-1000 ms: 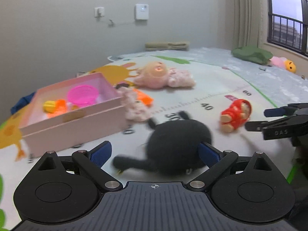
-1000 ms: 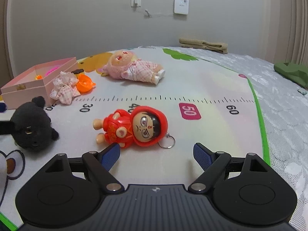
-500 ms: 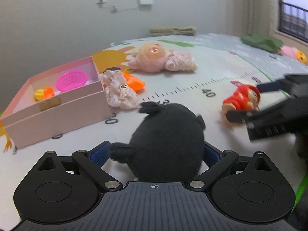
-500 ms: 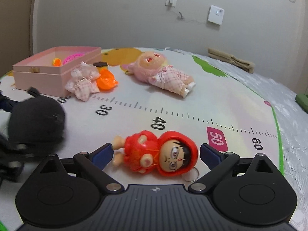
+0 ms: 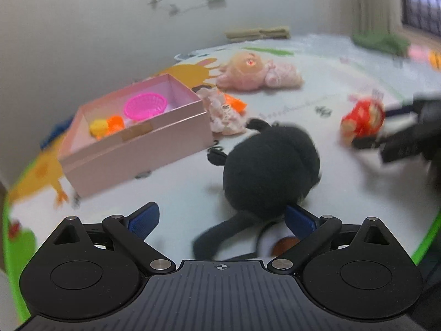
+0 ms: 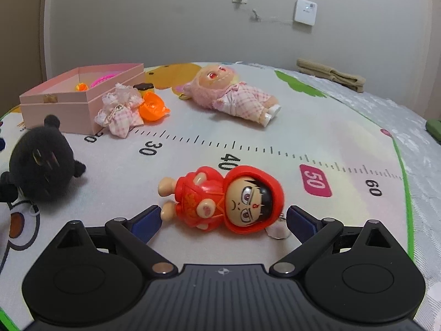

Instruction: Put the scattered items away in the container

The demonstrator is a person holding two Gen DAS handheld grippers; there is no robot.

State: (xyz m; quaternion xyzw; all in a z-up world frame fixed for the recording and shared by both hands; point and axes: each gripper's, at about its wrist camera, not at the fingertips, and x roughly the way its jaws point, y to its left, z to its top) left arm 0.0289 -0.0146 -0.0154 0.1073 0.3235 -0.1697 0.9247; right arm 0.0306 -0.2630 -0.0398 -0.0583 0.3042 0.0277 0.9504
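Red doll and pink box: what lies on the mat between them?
In the right wrist view, bare mat printed with ruler marks, then the checked cloth toy and orange toy against the pink box. Red doll lies nearest.

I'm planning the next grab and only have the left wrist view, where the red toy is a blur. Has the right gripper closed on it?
Observer: No. The right gripper is open, and the red hooded doll lies between its fingertips on the play mat.
Operator: Which way is it lying?
Observer: Face up, with its head toward the gripper's right side and its feet toward the left.
Operator: Anything attached to it?
Observer: A metal keyring lies on the mat beside its head.
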